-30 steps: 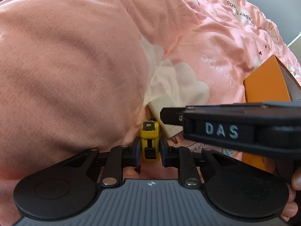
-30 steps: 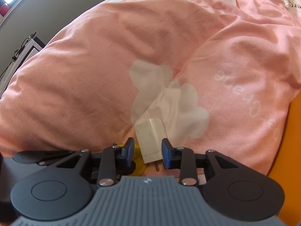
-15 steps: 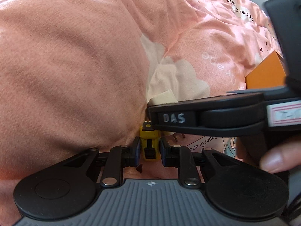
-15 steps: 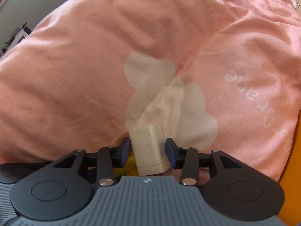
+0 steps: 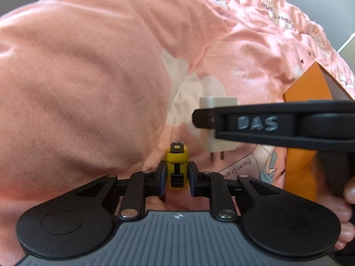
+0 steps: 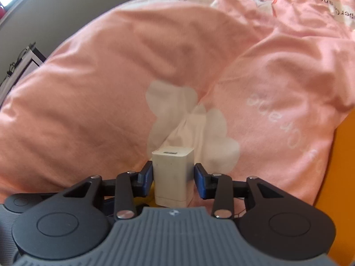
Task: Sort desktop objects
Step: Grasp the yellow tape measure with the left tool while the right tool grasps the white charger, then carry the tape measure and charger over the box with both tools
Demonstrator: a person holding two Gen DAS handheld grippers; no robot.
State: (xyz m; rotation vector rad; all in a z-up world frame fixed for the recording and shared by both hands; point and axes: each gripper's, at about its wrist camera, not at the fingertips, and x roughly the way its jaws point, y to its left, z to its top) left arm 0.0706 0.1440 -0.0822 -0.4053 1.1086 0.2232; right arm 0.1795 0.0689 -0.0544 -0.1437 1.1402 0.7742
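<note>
A small yellow cutter [image 5: 177,166] with a black slider and a metal tip sits between the pads of my left gripper [image 5: 177,177], which is shut on it just above the pink bedding. A white plug-in charger [image 6: 172,181] stands upright between the blue pads of my right gripper [image 6: 173,174]. The jaws are closing and both pads touch its sides. In the left wrist view the charger [image 5: 218,103] hangs clear of the bedding, prongs down, to the right of the cutter, with the right gripper [image 5: 200,119] reaching in from the right.
Pink printed bedding [image 5: 88,88] bulges high on the left and behind. An orange box [image 5: 304,88] stands at the right edge, also the orange box [image 6: 346,177] in the right wrist view. A person's hand [image 5: 348,199] holds the right gripper's handle.
The right gripper dipped around the lying charger, closed on it and raised it, so it now hangs upright off the bedding. The left gripper and the cutter have stayed put.
</note>
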